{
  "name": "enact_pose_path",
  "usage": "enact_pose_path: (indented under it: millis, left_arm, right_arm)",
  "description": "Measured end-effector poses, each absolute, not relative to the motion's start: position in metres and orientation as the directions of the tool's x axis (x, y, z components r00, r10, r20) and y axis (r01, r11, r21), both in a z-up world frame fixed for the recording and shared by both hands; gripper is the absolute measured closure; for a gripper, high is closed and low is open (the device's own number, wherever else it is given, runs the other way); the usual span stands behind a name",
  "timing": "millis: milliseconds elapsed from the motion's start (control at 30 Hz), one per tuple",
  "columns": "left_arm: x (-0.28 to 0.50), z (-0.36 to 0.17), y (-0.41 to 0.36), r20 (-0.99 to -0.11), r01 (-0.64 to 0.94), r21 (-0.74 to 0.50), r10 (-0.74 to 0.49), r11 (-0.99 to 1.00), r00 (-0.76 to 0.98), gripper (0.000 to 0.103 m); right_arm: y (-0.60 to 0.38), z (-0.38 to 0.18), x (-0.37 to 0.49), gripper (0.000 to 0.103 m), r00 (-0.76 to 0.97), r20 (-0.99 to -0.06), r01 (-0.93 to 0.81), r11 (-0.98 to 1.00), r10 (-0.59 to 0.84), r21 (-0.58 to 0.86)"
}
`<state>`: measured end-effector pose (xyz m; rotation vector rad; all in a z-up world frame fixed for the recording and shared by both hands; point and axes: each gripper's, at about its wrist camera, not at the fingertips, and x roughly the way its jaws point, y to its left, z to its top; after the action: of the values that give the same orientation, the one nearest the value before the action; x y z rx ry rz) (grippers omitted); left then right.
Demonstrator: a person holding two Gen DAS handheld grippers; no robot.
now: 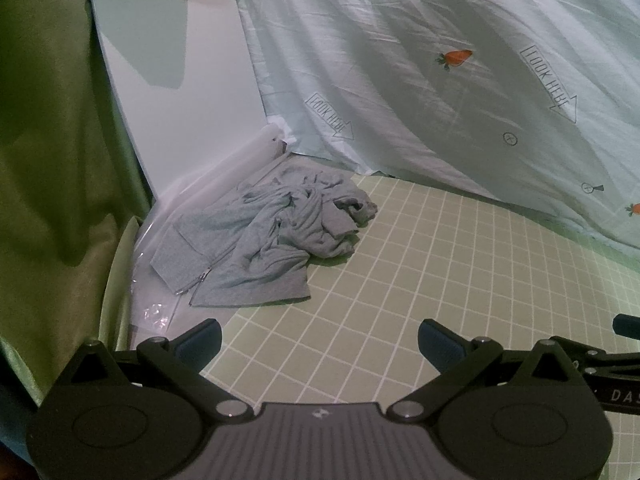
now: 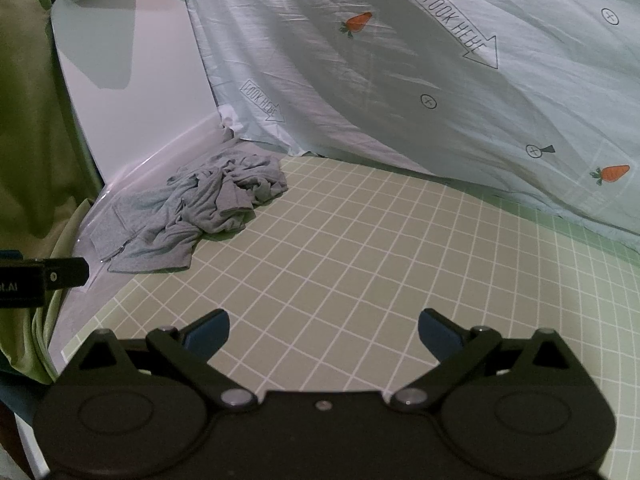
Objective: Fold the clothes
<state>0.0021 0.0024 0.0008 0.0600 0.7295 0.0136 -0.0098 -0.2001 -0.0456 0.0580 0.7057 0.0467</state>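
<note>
A pale green cutting mat ruled with a white grid (image 2: 360, 240) covers the desk, and a crumpled grey knit zip-front garment (image 2: 188, 208) lies at its far left corner, left of centre in both views, partly off the mat onto a clear plastic sheet (image 1: 160, 308). Its zipper edge and hem face the cameras; the rest is bunched in twists. Nothing is folded yet, so the step in hand looks like the approach. The left hand-held gripper (image 1: 320, 340) and the right hand-held gripper (image 2: 324, 334) both hover low over bare mat, jaws spread wide and empty, well short of the cloth. The next move probably calls for reaching forward and left, pinching two hem corners and pulling the garment flat. Behind it stand a white panel (image 1: 180, 60) and a mint sheet printed with carrots and arrows (image 2: 440, 80); a green curtain (image 1: 48, 140) hangs at far left.
</note>
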Motion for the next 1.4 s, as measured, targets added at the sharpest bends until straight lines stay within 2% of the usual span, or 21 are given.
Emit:
enact_pose_path:
  millis: [600,1033,1233,1400]
  left_arm:
    - [0.030,-0.008,0.012,-0.701,-0.035,0.009,0.031,0.999,0.712,0.000]
    - [0.125,-0.046,0.047,-0.752,-0.099,0.009,0.072,0.995,0.656,0.000]
    - [0.176,-0.077,0.073,-0.793,-0.136,0.021,0.100,0.990,0.601,0.002]
    - [0.215,-0.102,0.095,-0.825,-0.165,0.022,0.111,0.986,0.554,0.017]
  right_arm:
    - [-0.188,-0.052,0.008,0.001,0.733,-0.676,-0.072,0.997,0.068,0.022]
    - [-0.168,-0.051,0.112,0.001,0.746,-0.660,-0.070,0.996,0.087,0.052]
    - [-0.142,-0.073,0.179,0.009,0.709,-0.694,-0.102,0.992,0.124,0.072]
    - [-0.117,-0.097,0.226,0.020,0.684,-0.714,-0.136,0.987,0.152,0.081]
